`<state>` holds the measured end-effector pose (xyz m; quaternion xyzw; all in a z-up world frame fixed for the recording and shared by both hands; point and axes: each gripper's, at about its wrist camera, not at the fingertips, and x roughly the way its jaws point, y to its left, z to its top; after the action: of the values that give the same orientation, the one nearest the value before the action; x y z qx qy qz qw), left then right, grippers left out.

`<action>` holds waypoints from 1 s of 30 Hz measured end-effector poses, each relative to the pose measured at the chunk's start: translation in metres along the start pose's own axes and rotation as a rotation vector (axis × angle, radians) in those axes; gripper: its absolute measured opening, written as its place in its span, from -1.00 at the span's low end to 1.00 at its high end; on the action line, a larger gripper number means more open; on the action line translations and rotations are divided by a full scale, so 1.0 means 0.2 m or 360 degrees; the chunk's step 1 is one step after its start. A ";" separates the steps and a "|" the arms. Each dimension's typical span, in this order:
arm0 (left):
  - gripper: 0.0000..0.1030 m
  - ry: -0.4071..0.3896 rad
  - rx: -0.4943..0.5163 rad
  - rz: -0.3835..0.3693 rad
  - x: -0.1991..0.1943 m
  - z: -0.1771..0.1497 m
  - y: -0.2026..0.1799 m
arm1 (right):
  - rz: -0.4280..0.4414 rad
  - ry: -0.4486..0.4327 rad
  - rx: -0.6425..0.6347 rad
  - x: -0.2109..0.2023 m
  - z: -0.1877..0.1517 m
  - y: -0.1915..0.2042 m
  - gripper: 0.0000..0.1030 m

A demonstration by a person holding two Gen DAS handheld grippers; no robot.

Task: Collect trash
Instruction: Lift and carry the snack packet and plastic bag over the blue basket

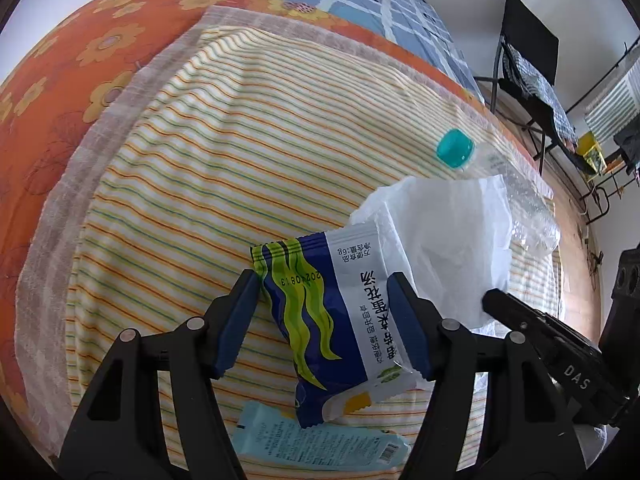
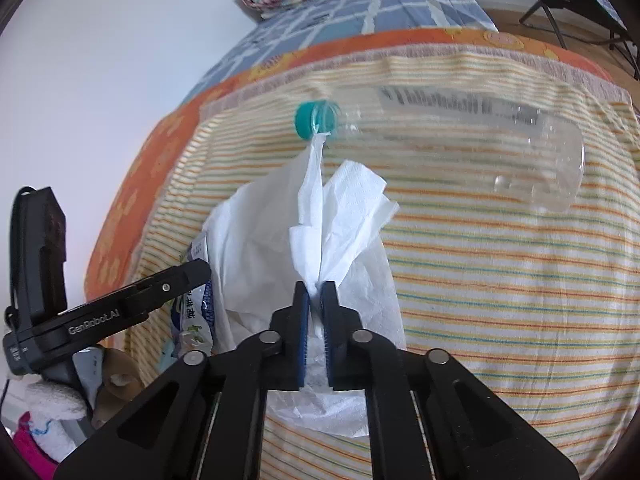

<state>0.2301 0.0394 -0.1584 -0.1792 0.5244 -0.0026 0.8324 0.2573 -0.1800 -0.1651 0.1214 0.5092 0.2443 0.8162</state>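
Left gripper (image 1: 324, 320): black angular arms; dark-blue flat pads — round silver pivot pins at the joints
Right gripper (image 2: 315, 308): the same black frame; ribbed blue pads; silver pins
Markings: white "DAS" on the right gripper's side; "GenRobot.AI" on the left gripper's side — small screw beside it

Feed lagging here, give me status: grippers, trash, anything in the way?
Right gripper shut on tissue. Left gripper open, straddling snack packet. Clear bottle beyond the tissue; nothing blocking.
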 end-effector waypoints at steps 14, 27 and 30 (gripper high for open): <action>0.31 -0.0147 -0.0036 -0.0029 -0.21 0.03 0.10 | 0.0045 -0.0262 -0.0135 -0.30 0.06 0.17 -1.00; 0.30 -0.0270 0.0105 -0.0106 -0.51 -0.08 -0.02 | 0.0168 -0.0454 -0.0178 -0.75 -0.03 0.28 -1.00; 0.30 -0.0304 0.0140 -0.0121 -0.59 -0.12 -0.05 | 0.0189 -0.0520 -0.0210 -0.89 -0.08 0.32 -1.00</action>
<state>0.1570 0.0453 -0.0612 -0.1617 0.4348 -0.0400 0.8850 0.1598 -0.2194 -0.0062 0.1355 0.3448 0.3021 0.8784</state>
